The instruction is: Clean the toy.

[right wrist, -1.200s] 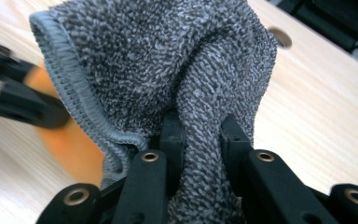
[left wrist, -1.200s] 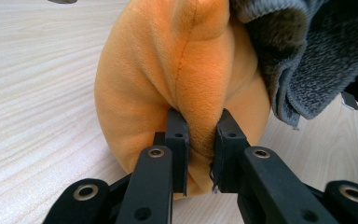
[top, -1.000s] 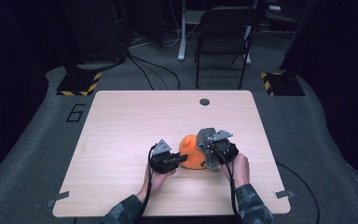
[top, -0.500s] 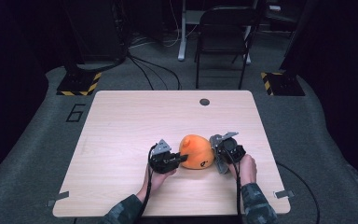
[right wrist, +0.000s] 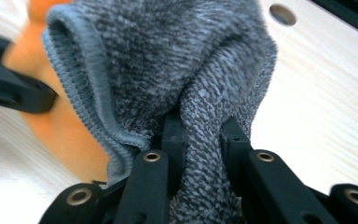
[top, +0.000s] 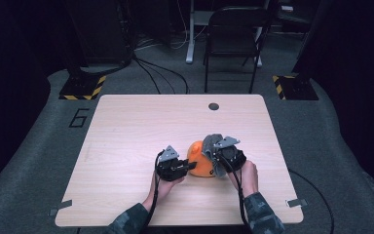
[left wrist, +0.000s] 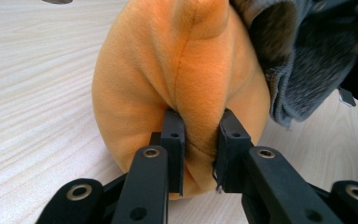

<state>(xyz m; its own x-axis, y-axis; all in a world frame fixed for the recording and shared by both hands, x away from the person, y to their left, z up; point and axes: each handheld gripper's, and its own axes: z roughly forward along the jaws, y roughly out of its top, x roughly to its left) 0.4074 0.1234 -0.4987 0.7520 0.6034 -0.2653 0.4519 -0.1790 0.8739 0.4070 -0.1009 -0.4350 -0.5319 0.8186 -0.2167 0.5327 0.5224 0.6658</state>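
The orange plush [top: 200,165] is sitting at the counter's [top: 126,126] five o'clock. The left tongs [left wrist: 199,140] are pinching its soft, light skin; the right tongs [right wrist: 200,133] are clenching a stretchy grey sock [right wrist: 177,60] at three o'clock of it. Best gripped by folds.

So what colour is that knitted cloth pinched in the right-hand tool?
Grey: the speckled grey knitted cloth shows best in the right gripper view.

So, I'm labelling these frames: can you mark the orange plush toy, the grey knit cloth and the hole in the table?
orange plush toy [left wrist: 140,93], left gripper view, its bulging side.
grey knit cloth [right wrist: 177,51], right gripper view, the bunched middle.
hole in the table [top: 214,106], high view, its centre.
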